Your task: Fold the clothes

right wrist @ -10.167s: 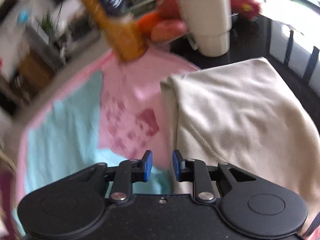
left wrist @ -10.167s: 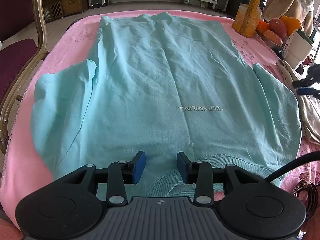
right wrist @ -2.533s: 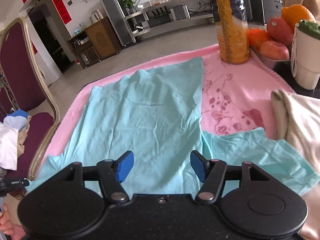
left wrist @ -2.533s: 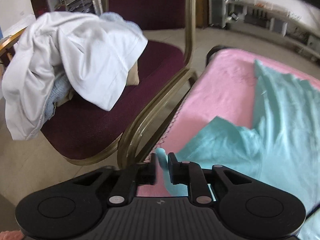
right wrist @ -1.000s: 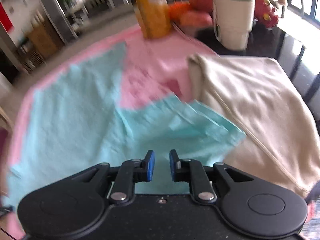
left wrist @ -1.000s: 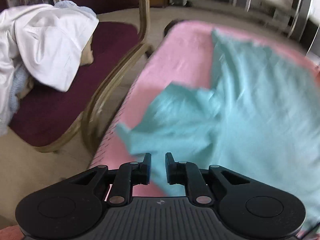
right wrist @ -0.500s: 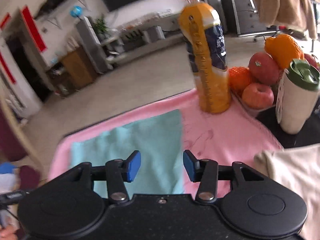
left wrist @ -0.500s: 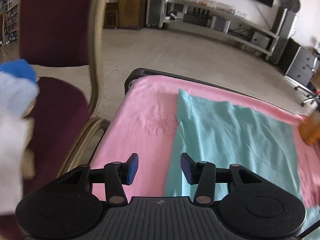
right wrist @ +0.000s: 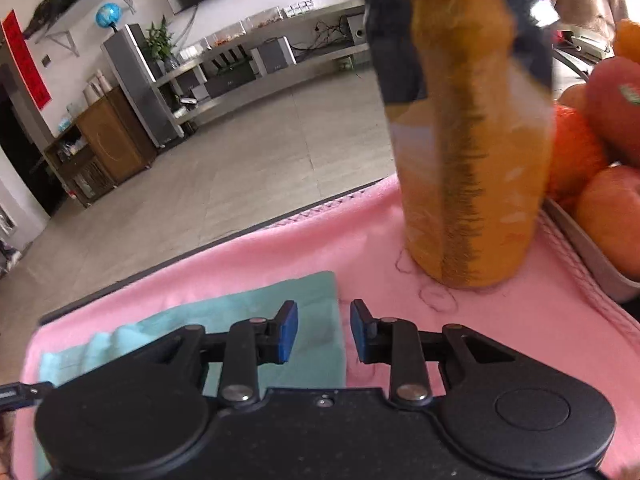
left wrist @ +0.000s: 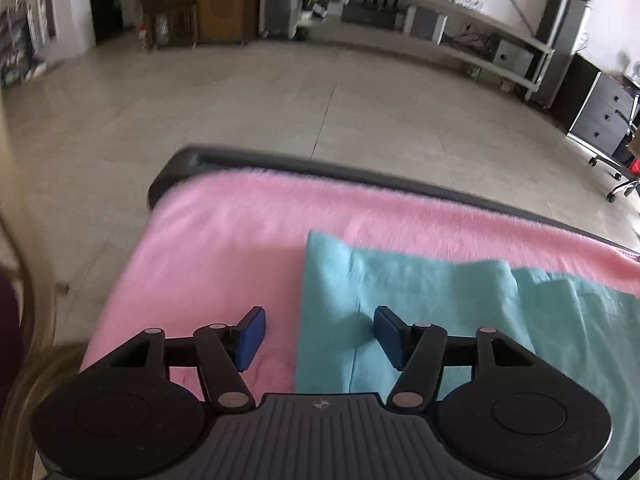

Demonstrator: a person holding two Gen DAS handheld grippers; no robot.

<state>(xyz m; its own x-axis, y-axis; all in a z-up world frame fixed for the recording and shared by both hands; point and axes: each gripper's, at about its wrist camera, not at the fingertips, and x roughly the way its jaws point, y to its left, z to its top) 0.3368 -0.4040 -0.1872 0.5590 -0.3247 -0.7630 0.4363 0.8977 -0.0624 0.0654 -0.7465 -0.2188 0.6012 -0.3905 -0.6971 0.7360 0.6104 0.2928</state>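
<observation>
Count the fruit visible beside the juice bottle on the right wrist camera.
4 at least: red apple, orange beside the bottle, apple in front, another orange at the top edge. More may be hidden out of frame.

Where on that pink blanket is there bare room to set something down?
Bare blanket lies left of the teal shirt and in a strip between it and the far table edge. On the right it is crowded: the juice bottle and fruit tray.
</observation>
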